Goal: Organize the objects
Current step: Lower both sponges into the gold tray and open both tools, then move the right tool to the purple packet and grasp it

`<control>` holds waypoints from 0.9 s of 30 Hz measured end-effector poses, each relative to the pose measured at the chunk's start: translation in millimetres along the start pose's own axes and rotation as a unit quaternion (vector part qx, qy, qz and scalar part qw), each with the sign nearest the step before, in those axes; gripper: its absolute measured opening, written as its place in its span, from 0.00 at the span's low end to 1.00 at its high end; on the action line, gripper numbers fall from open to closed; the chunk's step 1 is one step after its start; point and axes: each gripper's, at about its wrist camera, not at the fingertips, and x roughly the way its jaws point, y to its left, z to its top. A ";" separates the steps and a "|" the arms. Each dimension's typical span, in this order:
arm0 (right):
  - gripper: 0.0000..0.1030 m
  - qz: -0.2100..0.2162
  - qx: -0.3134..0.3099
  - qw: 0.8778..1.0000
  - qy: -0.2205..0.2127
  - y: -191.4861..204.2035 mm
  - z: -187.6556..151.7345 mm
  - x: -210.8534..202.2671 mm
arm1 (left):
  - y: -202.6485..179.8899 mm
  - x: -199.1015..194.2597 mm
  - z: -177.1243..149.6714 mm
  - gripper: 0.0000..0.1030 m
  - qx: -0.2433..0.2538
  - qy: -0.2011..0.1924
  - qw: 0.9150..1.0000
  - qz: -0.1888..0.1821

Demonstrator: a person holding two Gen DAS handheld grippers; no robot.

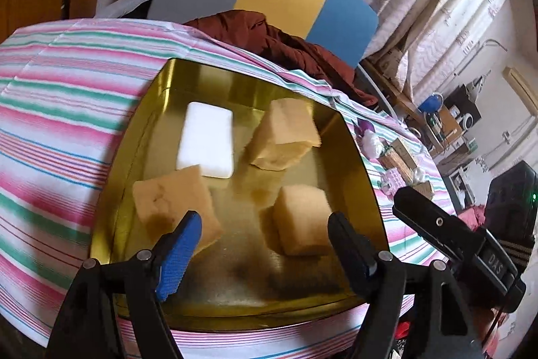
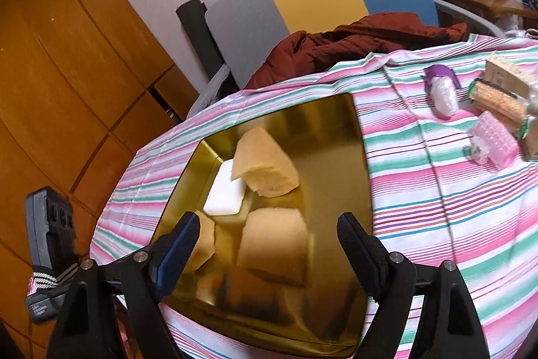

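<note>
Jaws apart above gold tin holding tan sponges.

Glossy gold metal tin, 3 porous foam sponges, striped cloth

Left gripper angles steeply downward, its jaws spread wide with nothing between them. Right gripper tilts down alongside, jaws likewise apart and empty. Each tool's black body edges into the other's view, the pair held close together.
</note>
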 end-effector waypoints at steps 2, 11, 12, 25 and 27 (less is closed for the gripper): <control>0.82 -0.002 0.007 1.000 -0.002 -6.6 1.1 -3.5 | -9.1 2.3 -0.3 0.76 0.009 0.003 1.000 -0.001; 0.82 -0.016 0.027 0.999 -0.018 -33.5 2.6 -22.1 | -43.8 10.3 -9.9 0.76 0.039 0.014 0.999 -0.029; 0.82 -0.019 0.028 0.999 -0.021 -36.3 3.0 -24.5 | -49.6 11.2 -11.0 0.76 0.047 0.016 0.998 -0.036; 0.82 -0.095 0.072 0.991 -0.067 -115.2 0.9 -68.9 | -116.3 28.0 -26.4 0.76 0.121 0.047 0.989 -0.075; 0.82 -0.114 0.084 0.987 -0.072 -135.0 -1.2 -78.9 | -125.6 32.5 -28.1 0.76 0.128 0.053 0.987 -0.083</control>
